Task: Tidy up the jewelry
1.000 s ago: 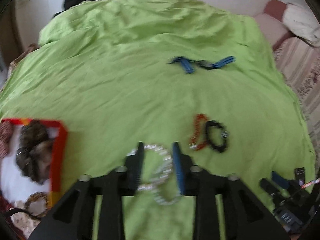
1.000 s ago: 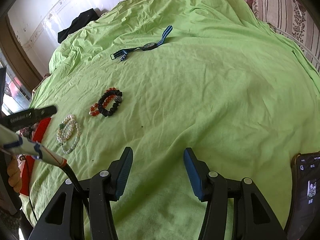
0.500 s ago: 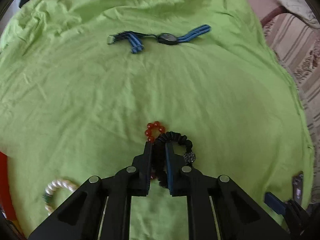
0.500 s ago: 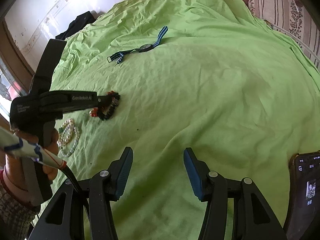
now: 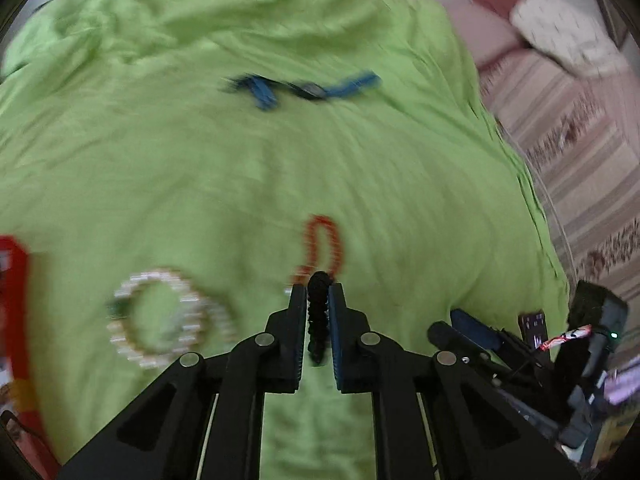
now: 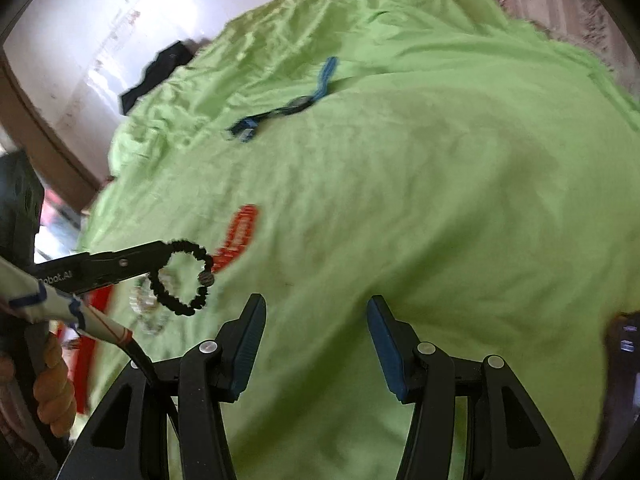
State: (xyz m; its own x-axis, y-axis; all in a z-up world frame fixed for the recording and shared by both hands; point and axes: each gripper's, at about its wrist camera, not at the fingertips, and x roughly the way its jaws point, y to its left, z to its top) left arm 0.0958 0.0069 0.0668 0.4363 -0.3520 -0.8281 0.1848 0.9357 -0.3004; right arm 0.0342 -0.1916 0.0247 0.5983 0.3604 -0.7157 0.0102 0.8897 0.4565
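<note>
Our left hand-held gripper (image 5: 318, 296) pinches the black bracelet (image 6: 182, 280), lifted; next we carry it to the red box (image 5: 16, 264) at nine o'clock; right hand-held gripper (image 6: 316, 324) gapes empty.

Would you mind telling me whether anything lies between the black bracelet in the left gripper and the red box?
Yes: the pearl bracelet lies on the green sheet between the lifted black bracelet and the red box.
</note>
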